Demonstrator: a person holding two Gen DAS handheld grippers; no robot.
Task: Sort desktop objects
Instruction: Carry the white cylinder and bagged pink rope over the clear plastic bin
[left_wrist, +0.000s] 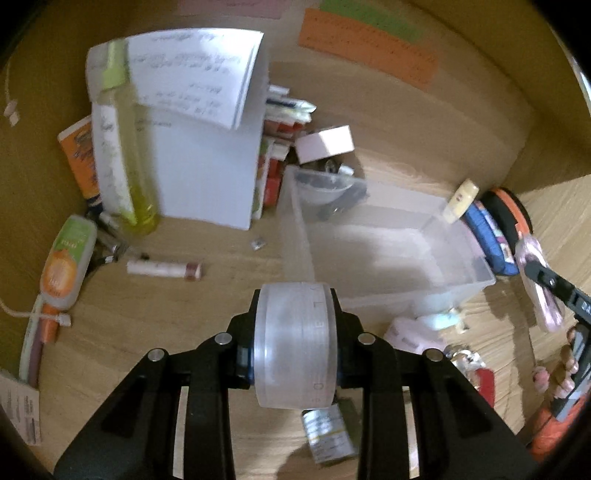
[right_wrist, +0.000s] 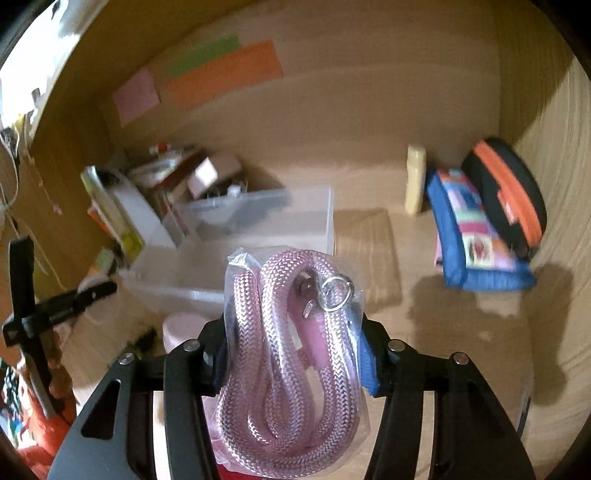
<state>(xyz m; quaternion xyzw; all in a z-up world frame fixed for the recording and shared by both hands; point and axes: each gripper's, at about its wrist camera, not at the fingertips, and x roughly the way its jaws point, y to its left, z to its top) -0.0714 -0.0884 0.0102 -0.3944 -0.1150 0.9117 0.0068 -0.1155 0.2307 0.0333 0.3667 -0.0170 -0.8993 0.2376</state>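
Setting: a wooden table (left_wrist: 184, 306) closed in by wooden walls, with orange, green and pink paper strips (right_wrist: 221, 72) stuck on the back wall.
Left tool (left_wrist: 295, 347): pressed onto a clear roll of tape (left_wrist: 297, 343), which sits on edge between the two fingers, raised above the table near the front corner of the bin.
Right tool (right_wrist: 295, 354): pinching a pink braided rope (right_wrist: 284, 354) sealed in a clear plastic bag; a silver ring and clasp show at the top of the coil. In the left wrist view this tool (left_wrist: 543, 280) appears at the far right with the pink bundle in its grip, beside the bin's right end.
Clear plastic bin (left_wrist: 461, 284): open-topped, in the middle of the table; the near part looks bare, while dark small items lie at its far end.
White paper stack (left_wrist: 207, 147): stands left of the bin, with a tall yellow-green bottle (left_wrist: 125, 158) leaning in front of it.
Left side clutter: an orange tube (left_wrist: 83, 158), a green-and-orange pack (left_wrist: 66, 258) and a slim pink-white stick (left_wrist: 164, 268) lying flat on the table.
Small white box (left_wrist: 325, 142): behind the bin, among cards and packets.
Right side: a blue patterned pouch (right_wrist: 476, 236) leaning on a black-and-orange case (right_wrist: 506, 195), with a cream-coloured block (right_wrist: 414, 179) upright just beside them.
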